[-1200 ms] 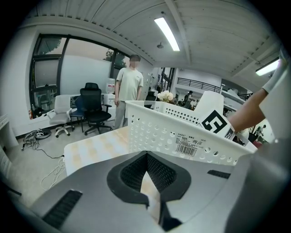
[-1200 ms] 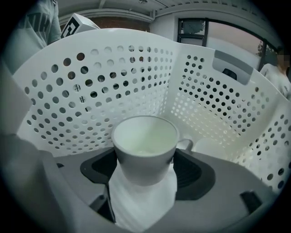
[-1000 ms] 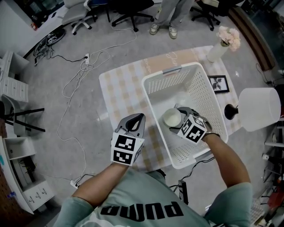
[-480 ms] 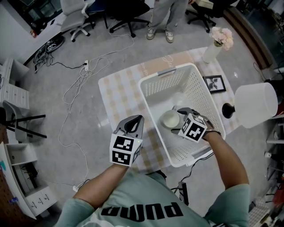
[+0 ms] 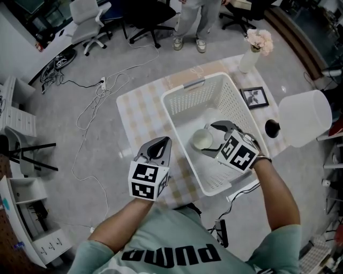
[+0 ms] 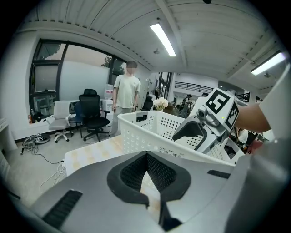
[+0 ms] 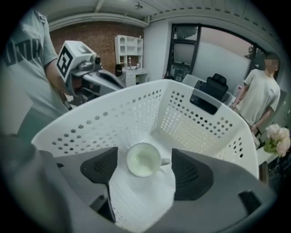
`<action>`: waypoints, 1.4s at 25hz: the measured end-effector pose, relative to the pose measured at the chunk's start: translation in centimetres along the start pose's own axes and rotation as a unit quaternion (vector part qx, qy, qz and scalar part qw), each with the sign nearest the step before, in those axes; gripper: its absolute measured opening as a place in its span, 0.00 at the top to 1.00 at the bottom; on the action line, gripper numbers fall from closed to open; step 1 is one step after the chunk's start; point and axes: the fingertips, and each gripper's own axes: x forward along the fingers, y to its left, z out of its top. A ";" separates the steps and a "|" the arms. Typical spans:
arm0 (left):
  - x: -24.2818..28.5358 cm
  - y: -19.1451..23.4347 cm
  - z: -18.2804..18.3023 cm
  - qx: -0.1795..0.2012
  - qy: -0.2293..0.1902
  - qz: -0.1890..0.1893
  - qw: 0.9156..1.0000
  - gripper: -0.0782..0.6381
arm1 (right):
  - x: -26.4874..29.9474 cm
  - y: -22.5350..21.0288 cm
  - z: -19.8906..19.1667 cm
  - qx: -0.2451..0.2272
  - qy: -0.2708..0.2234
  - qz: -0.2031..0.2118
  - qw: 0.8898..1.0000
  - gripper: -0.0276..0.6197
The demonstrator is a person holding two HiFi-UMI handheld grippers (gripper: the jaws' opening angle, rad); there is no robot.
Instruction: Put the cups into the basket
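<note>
On the grey floor [image 5: 80,64], strewn with white cables [image 5: 102,91] and with office chairs [image 5: 144,16] at the far side, stands a small bench [image 5: 140,109] under a checked cloth. A white perforated basket [image 5: 199,99] takes up most of its right half. Off the bench's right edge is a white lampshade [image 5: 304,119], with a dark round base [image 5: 271,127] just beside it. The person's right gripper [image 7: 145,157] reaches down inside the basket with its jaws wide apart and nothing held. The left gripper [image 5: 166,141] hovers over the near left part of the bench, just beside the basket's outer wall. The left gripper view shows its jaws closed together at the tips and empty, with only the checked cloth visible in the gap behind them. A white cup [image 5: 202,139] sits upright on the basket floor. In the right gripper view it lies between the two open jaw pads, touching neither, its handle turned toward the right pad. At the far right corner of the bench stands a white vase [image 5: 248,60] of pale flowers. A small framed picture [image 5: 253,97] lies between the vase and the lamp base, close to the basket's right wall.
</note>
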 end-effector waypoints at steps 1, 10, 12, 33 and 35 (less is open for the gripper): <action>-0.2 -0.1 0.2 0.001 -0.002 0.001 1.000 0.88 | -0.7 0.0 0.7 0.005 -0.012 -0.006 1.000 0.38; -1.4 -1.0 1.3 0.001 -0.022 0.014 1.000 0.88 | -5.8 0.7 5.0 0.087 -0.110 -0.068 0.988 0.39; -1.7 -1.2 1.5 0.001 -0.025 0.017 1.000 0.88 | -6.7 1.2 5.7 0.092 -0.126 -0.077 0.985 0.39; -5.6 -5.9 2.5 0.019 -0.069 0.008 0.997 0.88 | -12.2 5.7 7.1 0.200 -0.275 -0.212 0.916 0.93; -5.9 -6.3 2.3 0.020 -0.071 0.004 0.997 0.88 | -12.5 6.3 7.2 0.202 -0.285 -0.220 0.911 0.93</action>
